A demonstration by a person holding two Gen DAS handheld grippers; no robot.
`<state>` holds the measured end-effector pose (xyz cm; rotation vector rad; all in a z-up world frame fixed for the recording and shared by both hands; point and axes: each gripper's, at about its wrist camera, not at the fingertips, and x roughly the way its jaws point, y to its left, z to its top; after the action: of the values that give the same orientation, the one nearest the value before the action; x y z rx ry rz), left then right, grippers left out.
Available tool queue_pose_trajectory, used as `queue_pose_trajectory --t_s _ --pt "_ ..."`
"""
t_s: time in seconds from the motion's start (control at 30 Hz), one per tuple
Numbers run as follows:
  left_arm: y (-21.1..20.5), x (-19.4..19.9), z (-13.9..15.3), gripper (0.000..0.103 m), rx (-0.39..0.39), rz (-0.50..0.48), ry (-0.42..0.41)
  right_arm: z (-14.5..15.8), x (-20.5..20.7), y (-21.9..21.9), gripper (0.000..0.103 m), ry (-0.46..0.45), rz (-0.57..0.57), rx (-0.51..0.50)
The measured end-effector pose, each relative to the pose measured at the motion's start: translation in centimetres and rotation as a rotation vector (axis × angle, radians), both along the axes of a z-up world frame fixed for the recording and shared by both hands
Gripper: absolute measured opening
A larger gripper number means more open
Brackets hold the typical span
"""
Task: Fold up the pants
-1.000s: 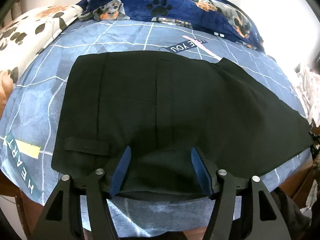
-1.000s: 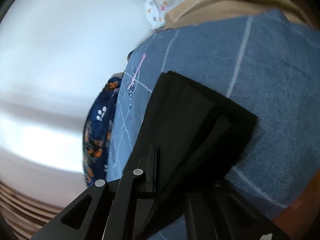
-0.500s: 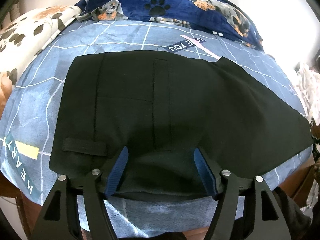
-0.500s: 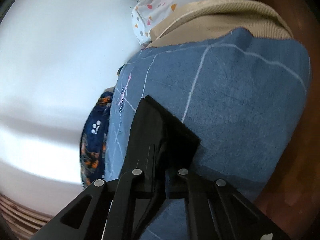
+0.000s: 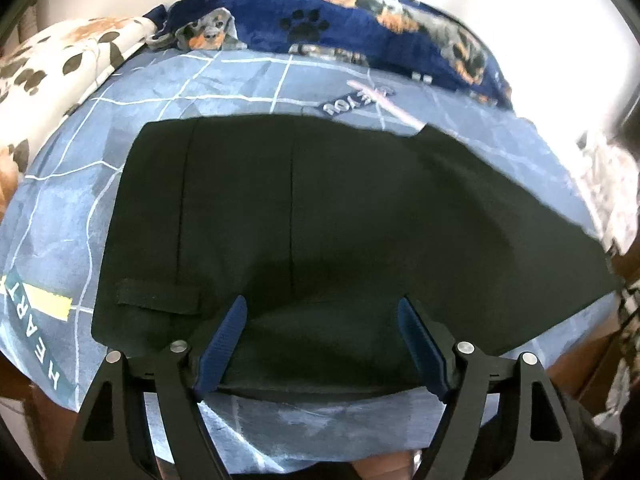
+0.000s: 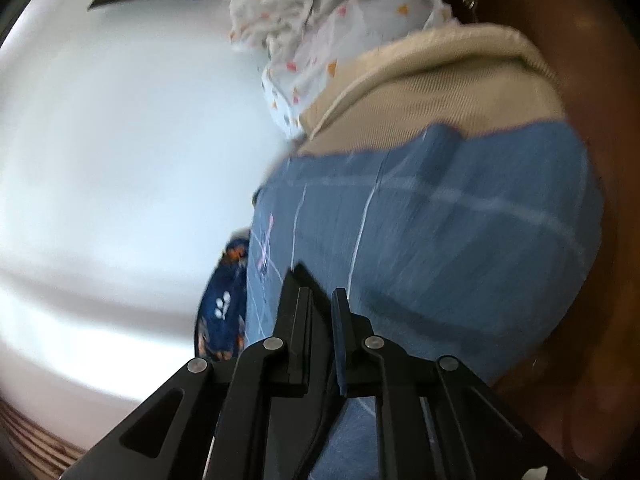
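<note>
Item 1. Cream blanket with brown paw prints [image 5: 52,64], far left of my left wrist view, bunched against the bed's edge; cut off by the lens rim.

Item 2. Blue bedspread with white grid lines [image 5: 60,216] [image 6: 460,240], carrying a "HEART" label near its left edge. I noted bare spread to the left of the garment and a narrow strip along the near edge.

Item 3. Black folded fabric pants [image 5: 320,216], lying flat on the bedspread, belt loop at near left, the leg running off to the right toward the bed's edge. Their near edge lay between my left fingers.

Item 4. Left gripper [image 5: 322,340], jaws spread wide, blue pads to either side of the pants' near edge, nothing clamped.

Item 5. Navy blanket printed with dogs and paws [image 5: 340,28], along the far side of the bed, against the pale wall.

Item 6. Right gripper [image 6: 320,300], seen only in my right wrist view: jaws drawn nearly together on a thin black corner of the pants [image 6: 298,276]. That view was blurred, and the left one cut off that end.

Item 7. Beige corded cloth [image 6: 432,92] and white cloth with small coloured triangles [image 6: 304,28], beyond the bedspread's far edge, shown clearly in the right view only.
</note>
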<state>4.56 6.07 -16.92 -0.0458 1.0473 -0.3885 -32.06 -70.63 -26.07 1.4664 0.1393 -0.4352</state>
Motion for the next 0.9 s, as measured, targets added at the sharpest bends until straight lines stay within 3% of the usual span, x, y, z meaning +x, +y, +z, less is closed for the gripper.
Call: queue_pose_trajectory --t_s 0.23,0.4,0.57,0.73,0.9 --pt "2.2 -0.6 2.4 0.078 -0.101 0.062 -0.069 0.0 -0.7 0.4 0.014 0.028 0.045 -0.002" --pt "3.7 -1.3 3.7 0.078 -0.059 0.102 -0.143 -0.1 1.0 1.5 0.027 0.044 0.104 -0.016" --pt "6.2 -1.4 3.8 0.078 -0.069 0.162 -0.128 0.6 1.6 1.9 0.049 0.069 0.082 -0.043" --pt "9.6 -1.8 3.8 0.078 -0.088 0.243 -0.128 2.2 2.0 2.2 0.056 0.169 0.036 -0.110" --pt "12.1 -1.7 3.0 0.078 -0.101 0.293 -0.086 1.8 3.2 2.5 0.057 0.141 0.085 -0.088"
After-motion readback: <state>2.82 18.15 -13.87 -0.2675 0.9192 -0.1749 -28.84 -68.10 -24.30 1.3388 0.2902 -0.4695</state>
